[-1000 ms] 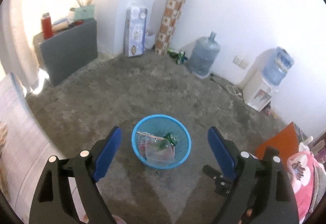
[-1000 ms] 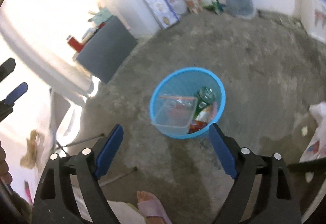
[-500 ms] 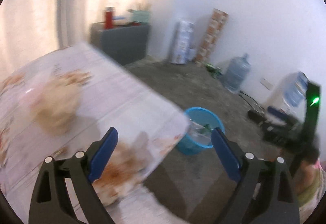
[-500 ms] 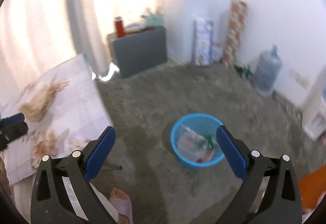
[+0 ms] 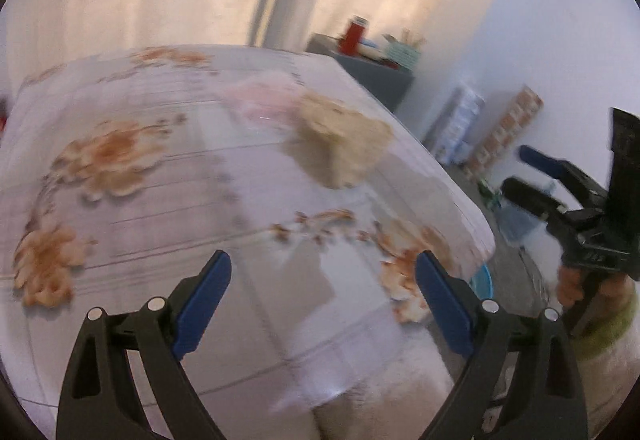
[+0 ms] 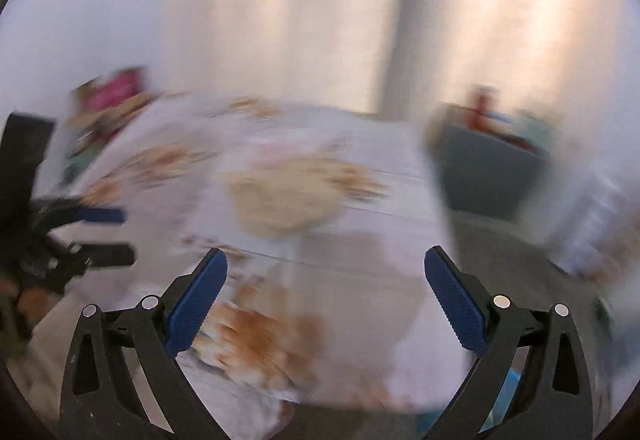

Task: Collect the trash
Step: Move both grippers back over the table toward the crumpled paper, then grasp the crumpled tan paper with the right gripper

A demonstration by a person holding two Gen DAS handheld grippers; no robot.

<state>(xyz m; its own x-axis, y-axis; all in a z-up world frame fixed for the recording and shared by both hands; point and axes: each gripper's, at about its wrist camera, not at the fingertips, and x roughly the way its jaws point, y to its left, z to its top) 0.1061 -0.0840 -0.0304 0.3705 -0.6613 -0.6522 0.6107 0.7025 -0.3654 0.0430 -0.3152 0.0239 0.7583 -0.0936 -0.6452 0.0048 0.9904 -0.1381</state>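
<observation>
Both views are motion-blurred. The left gripper (image 5: pixel 322 290) is wide open and empty over the flower-print table (image 5: pixel 168 199); the right gripper (image 6: pixel 326 286) is also spread wide with nothing between its jaws. The next piece of trash looks like the beige crumpled wad (image 5: pixel 340 147) lying ahead on the table, up and slightly right of the left gripper, roughly centred ahead of the right one. I can't tell which is nearer; no clear long axis. Blue bin (image 5: pixel 482 282) peeks past the table's right edge. Nothing blocks the path.

Black gripper (image 5: pixel 322 300) frames, blue pads, silver screws (sleeve perhaps greenish).
</observation>
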